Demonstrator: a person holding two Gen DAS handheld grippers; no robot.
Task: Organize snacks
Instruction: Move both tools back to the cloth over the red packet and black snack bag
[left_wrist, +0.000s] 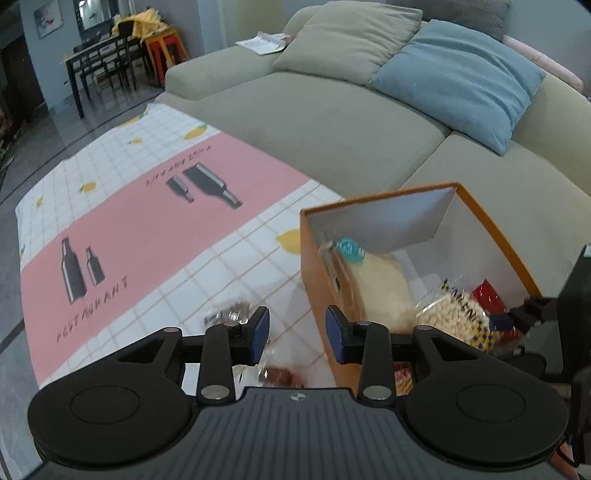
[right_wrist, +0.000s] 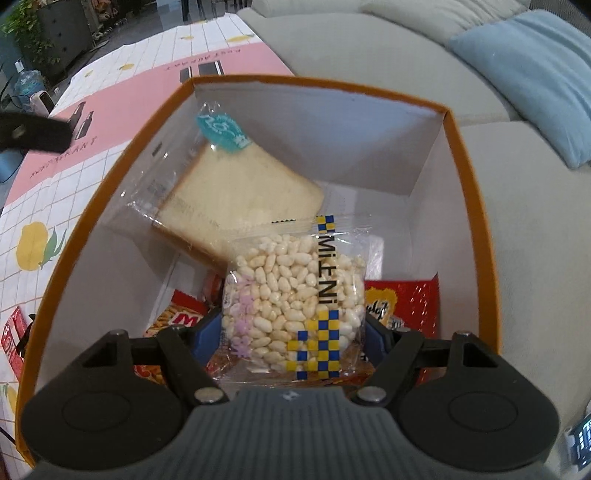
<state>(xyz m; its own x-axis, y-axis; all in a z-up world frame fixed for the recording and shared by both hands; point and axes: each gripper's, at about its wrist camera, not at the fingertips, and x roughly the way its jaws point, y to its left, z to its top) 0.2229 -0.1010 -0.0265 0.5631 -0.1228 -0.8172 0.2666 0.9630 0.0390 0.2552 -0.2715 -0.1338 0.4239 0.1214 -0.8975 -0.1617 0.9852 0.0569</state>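
An orange box (left_wrist: 321, 280) with a white inside stands on the table's right end. Over it, my right gripper (right_wrist: 293, 334) is shut on a clear packet of puffed rice (right_wrist: 291, 295) with a blue and yellow checked strip. Below the packet in the box (right_wrist: 469, 221) lie a wrapped slice of bread (right_wrist: 236, 199) and red snack packets (right_wrist: 402, 299). My left gripper (left_wrist: 297, 334) is open and holds nothing, just left of the box's near wall. Under it on the cloth lie a clear silvery packet (left_wrist: 229, 314) and a reddish packet (left_wrist: 284, 376).
The table wears a pink and white checked cloth (left_wrist: 147, 229) with bottle and lemon prints. A grey-green sofa (left_wrist: 332, 122) with a beige cushion (left_wrist: 351, 33) and a blue cushion (left_wrist: 461, 81) runs behind it. Another red packet (right_wrist: 13, 339) lies left of the box.
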